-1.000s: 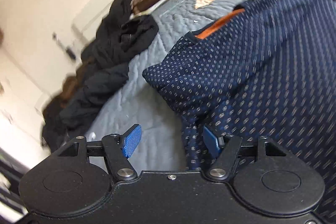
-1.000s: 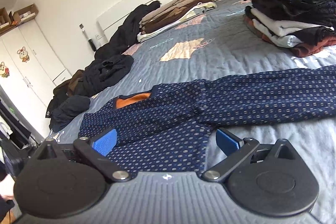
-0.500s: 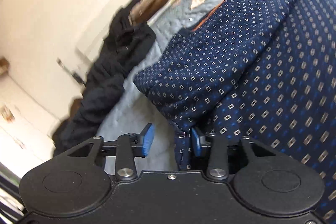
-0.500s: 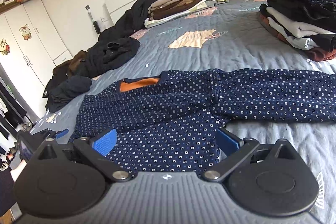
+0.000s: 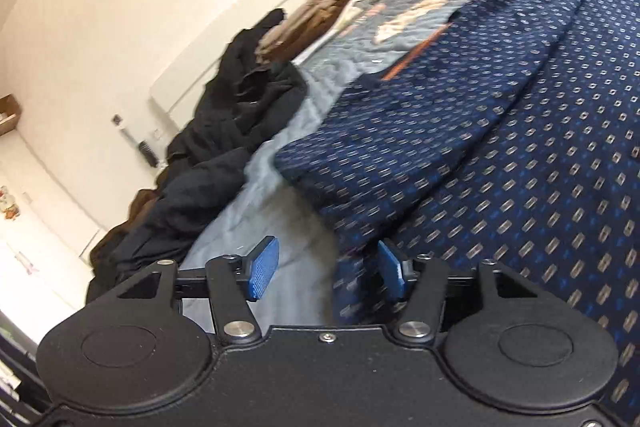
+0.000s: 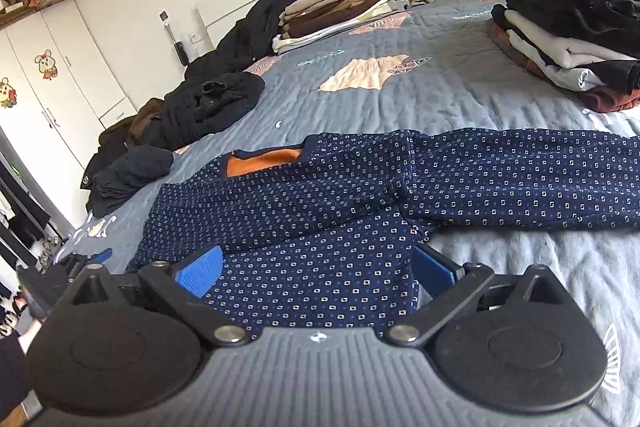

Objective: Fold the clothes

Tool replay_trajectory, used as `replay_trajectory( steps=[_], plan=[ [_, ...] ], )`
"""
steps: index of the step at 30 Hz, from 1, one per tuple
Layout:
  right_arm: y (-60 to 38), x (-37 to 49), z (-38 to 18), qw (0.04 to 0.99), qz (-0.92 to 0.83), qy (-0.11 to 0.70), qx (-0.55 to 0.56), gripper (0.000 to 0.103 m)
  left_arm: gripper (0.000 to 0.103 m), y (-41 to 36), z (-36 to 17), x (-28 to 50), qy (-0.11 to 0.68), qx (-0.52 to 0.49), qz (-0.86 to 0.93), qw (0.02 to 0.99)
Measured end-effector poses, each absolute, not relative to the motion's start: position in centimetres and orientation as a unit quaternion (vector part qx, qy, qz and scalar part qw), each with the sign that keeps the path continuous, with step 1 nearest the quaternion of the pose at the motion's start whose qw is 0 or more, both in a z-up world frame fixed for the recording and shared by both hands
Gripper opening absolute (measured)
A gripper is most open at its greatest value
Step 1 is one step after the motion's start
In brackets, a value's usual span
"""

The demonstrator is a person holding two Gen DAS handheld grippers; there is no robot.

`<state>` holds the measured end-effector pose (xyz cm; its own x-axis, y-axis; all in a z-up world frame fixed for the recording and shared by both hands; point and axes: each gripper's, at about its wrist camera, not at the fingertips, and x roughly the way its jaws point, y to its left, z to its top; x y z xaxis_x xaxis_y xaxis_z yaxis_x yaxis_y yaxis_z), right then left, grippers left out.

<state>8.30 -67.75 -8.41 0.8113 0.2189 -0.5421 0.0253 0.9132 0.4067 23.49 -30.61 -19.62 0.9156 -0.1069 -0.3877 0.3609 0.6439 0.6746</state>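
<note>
lying flat on the bed (image 6: 460,99), a soft, light navy sweater (image 6: 320,227) looks best gripped at its hem; both grippers, left (image 5: 326,269) and right (image 6: 320,271), have jaws wide apart.

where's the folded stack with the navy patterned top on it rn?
In the right wrist view, the folded stack sits at the far right on the grey quilt, beyond the outstretched sleeve of the spread navy sweater.

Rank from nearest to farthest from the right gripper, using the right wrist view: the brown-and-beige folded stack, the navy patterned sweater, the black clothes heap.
1. Navy patterned sweater, directly ahead.
2. Black clothes heap, left.
3. Brown-and-beige folded stack, by the headboard.
</note>
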Motion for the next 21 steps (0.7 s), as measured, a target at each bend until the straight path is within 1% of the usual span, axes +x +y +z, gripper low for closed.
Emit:
replay_trajectory(
  steps=[2,4,5,6,8,11,13,14,16,17,19,20,21],
  plan=[
    [-67.6,8.3,-8.4,0.930,0.054,0.302,0.201,0.101,0.055,-31.6,-20.5,23.7,0.135,0.425,-0.121,0.887],
    [-67.6,8.3,-8.4,0.930,0.055,0.302,0.202,0.101,0.055,-31.8,-20.8,24.5,0.125,0.425,-0.101,0.891],
    [-67.6,8.4,-8.4,0.930,0.056,0.302,0.202,0.101,0.053,-31.8,-20.9,24.9,0.121,0.425,-0.091,0.893],
    [-67.7,8.4,-8.5,0.930,0.055,0.303,0.202,0.101,0.047,-31.4,-20.8,25.2,0.119,0.419,-0.081,0.896],
    [-67.8,8.5,-8.6,0.929,0.054,0.305,0.202,0.101,0.045,-30.5,-20.4,25.6,0.120,0.406,-0.070,0.903],
    [-68.0,8.6,-8.8,0.928,0.050,0.308,0.206,0.101,0.048,-29.0,-20.1,25.1,0.125,0.408,-0.080,0.901],
    [-68.2,8.6,-8.8,0.927,0.048,0.309,0.209,0.101,0.054,-28.3,-18.7,24.5,0.143,0.375,-0.101,0.910],
    [-68.1,8.5,-8.8,0.927,0.048,0.310,0.208,0.101,0.060,-28.0,-18.0,24.3,0.152,0.356,-0.112,0.915],
    [-68.0,8.4,-8.7,0.927,0.050,0.308,0.206,0.101,0.064,-27.3,-16.5,23.7,0.171,0.318,-0.133,0.923],
    [-67.9,8.4,-8.6,0.928,0.052,0.307,0.206,0.101,0.069,-26.9,-15.8,23.5,0.180,0.299,-0.144,0.926],
    [-67.9,8.3,-8.4,0.928,0.056,0.304,0.207,0.101,0.069,-26.2,-14.3,23.0,0.198,0.260,-0.164,0.931],
    [-67.9,8.3,-8.4,0.928,0.056,0.303,0.208,0.101,0.063,-25.9,-13.6,22.7,0.207,0.240,-0.175,0.932],
    [-67.9,8.3,-8.4,0.928,0.055,0.302,0.209,0.101,0.042,-25.6,-12.8,22.4,0.216,0.220,-0.185,0.933]
  ],
)
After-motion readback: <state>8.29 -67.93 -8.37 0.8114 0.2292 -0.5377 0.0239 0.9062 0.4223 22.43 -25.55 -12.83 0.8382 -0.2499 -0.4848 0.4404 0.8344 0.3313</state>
